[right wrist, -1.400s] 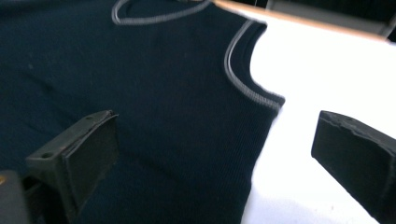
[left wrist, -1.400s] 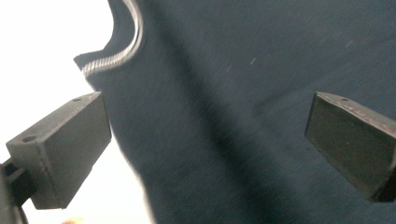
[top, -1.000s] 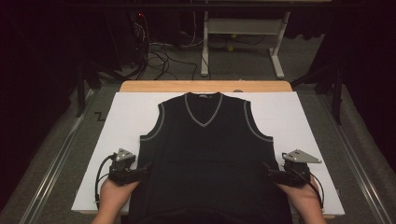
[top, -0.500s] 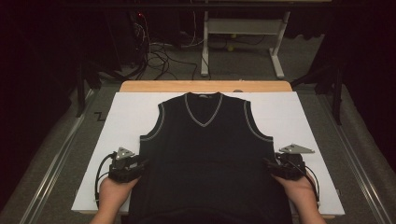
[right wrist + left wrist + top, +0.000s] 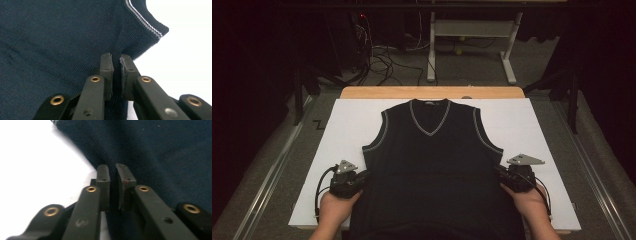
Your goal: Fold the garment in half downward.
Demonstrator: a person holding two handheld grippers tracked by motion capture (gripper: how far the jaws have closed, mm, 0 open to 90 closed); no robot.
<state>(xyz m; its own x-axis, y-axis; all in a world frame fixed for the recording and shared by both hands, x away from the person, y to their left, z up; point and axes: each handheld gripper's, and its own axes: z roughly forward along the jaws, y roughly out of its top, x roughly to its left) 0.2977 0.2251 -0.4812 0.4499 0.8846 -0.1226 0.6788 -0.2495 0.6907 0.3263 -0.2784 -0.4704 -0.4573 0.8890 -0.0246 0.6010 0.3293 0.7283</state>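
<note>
Left hand-held gripper [image 5: 112, 173] and right hand-held gripper [image 5: 116, 62] each clenched on the vest [image 5: 432, 165] side seams, probably set to lift and fold next.

Wooden table [image 5: 432, 92], bare strip showing at far edge only. Covered by white sheet [image 5: 532, 130] reaching left, right and near edges. Dark sleeveless V-neck vest [image 5: 432, 165] flat on sheet, centred, neck at far side, hem over near edge. Small black mark [image 5: 318, 124] on sheet's far-left corner.
</note>
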